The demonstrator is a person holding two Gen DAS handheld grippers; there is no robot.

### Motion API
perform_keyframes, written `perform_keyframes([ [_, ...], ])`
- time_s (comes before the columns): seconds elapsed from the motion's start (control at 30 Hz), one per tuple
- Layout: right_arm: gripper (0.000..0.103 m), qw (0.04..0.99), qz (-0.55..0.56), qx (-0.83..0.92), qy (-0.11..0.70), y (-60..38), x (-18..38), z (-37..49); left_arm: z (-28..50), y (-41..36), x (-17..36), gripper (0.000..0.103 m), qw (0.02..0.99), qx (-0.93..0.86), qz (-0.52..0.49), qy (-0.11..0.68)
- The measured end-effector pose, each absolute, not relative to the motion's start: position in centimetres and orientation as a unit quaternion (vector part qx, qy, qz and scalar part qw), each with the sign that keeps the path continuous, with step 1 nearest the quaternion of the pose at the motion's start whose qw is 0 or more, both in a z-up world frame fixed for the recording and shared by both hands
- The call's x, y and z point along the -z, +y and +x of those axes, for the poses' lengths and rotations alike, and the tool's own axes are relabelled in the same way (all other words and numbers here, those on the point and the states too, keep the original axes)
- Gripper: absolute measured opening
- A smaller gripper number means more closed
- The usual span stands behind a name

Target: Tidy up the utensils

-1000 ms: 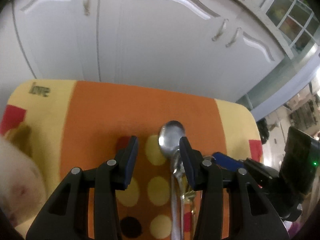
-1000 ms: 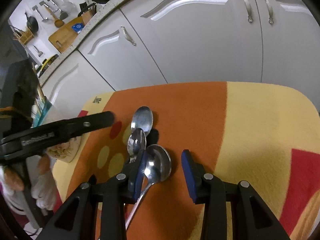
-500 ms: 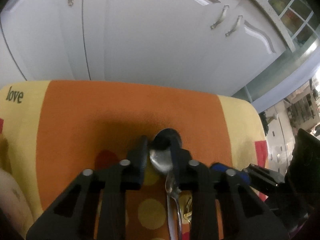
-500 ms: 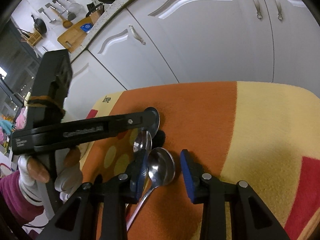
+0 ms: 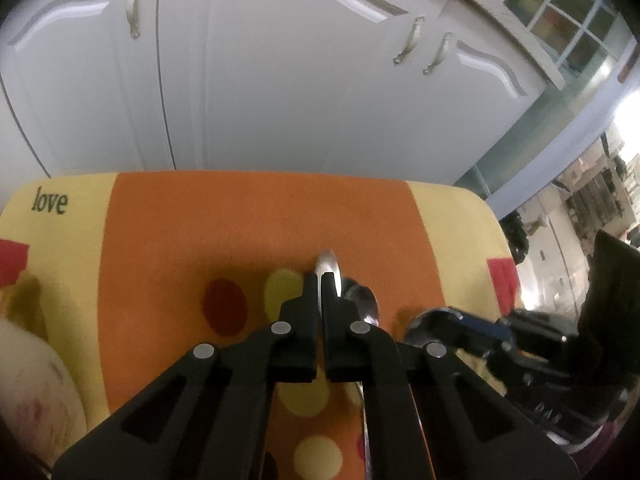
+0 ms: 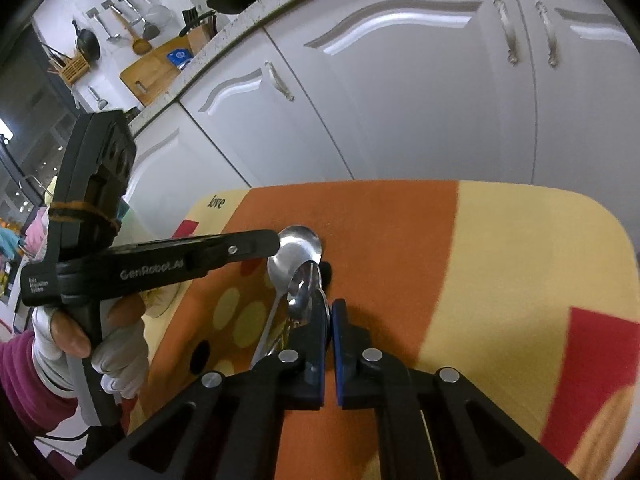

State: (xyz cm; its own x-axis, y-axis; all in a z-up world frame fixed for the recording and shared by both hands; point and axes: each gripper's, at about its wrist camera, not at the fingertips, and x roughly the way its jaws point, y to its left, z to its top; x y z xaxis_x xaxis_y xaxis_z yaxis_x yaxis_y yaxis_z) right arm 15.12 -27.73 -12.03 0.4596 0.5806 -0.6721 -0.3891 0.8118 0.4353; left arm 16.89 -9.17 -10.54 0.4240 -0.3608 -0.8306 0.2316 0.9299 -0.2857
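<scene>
Both sets of jaws have just been closing. The left gripper (image 5: 320, 280) is clenched, the bowl of the far spoon (image 6: 295, 254) tipped up on edge beside its tips; whether anything is pinched cannot be told. The right gripper (image 6: 330, 308) looks clamped on the near spoon (image 5: 430, 322), its bowl edge showing between the tips. All the spoons, including a middle spoon (image 6: 305, 290), overlap in a tight cluster on the cloth-covered worktop (image 6: 520, 248). Lifting either could drag a neighbour, and a thin grip on the bowl rim may slip.
</scene>
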Motion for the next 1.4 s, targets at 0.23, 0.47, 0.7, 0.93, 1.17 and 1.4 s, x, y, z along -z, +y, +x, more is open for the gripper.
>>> perform_keyframes([
  [0.23,0.003,0.856,0.106,-0.269,0.429,-29.2,10.7,13.0,14.7,-9.6,9.6,0.000,0.848,0.171,-0.043,0.501],
  [0.47,0.003,0.858,0.111,-0.262,0.428,-30.0,10.6,11.5,14.1,-9.6,9.2,0.000,0.851,0.161,-0.044,0.498],
  [0.7,0.003,0.855,0.120,-0.257,0.434,-30.6,11.3,11.3,15.3,-8.9,9.9,0.000,0.846,0.144,-0.066,0.509],
  [0.93,0.003,0.849,0.137,-0.259,0.440,-31.2,12.3,11.8,17.2,-8.4,11.4,0.032,0.833,0.144,-0.100,0.525],
  [1.17,0.003,0.842,0.149,-0.260,0.448,-31.7,13.2,12.3,18.7,-8.7,13.0,0.032,0.828,0.134,-0.108,0.534],
  [1.4,0.003,0.830,0.167,-0.272,0.457,-31.8,14.1,13.1,19.4,-10.0,13.1,0.025,0.824,0.162,-0.086,0.535],
])
